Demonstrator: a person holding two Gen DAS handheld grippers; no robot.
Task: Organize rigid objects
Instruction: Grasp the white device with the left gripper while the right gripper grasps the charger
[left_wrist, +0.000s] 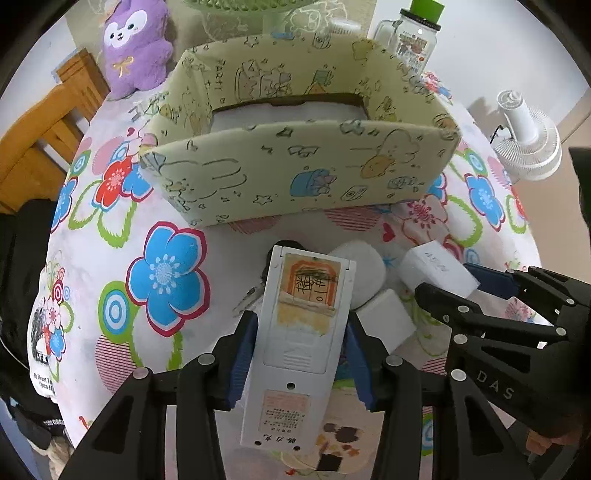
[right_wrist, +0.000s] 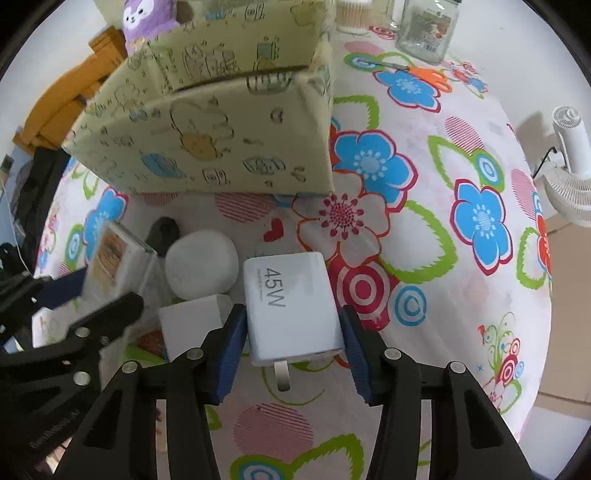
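My left gripper (left_wrist: 301, 354) is shut on a white remote control (left_wrist: 301, 332), face down with a sticker on its back, held above the table. My right gripper (right_wrist: 293, 339) is shut on a white 45W charger (right_wrist: 291, 306), prongs toward the camera. The charger also shows in the left wrist view (left_wrist: 437, 267). A white round case (right_wrist: 201, 267) and a white cube (right_wrist: 194, 321) lie between the grippers, with a black object (right_wrist: 164, 234) behind them. A pale yellow cartoon-print box (left_wrist: 295, 147), open at the top, stands just beyond, also in the right wrist view (right_wrist: 207, 136).
The round table has a flowered cloth (right_wrist: 424, 221). A purple plush (left_wrist: 135, 48) and a glass jar (left_wrist: 415, 44) stand behind the box. A white fan (left_wrist: 528, 136) is off the right edge. A wooden chair (left_wrist: 48, 122) is at the left.
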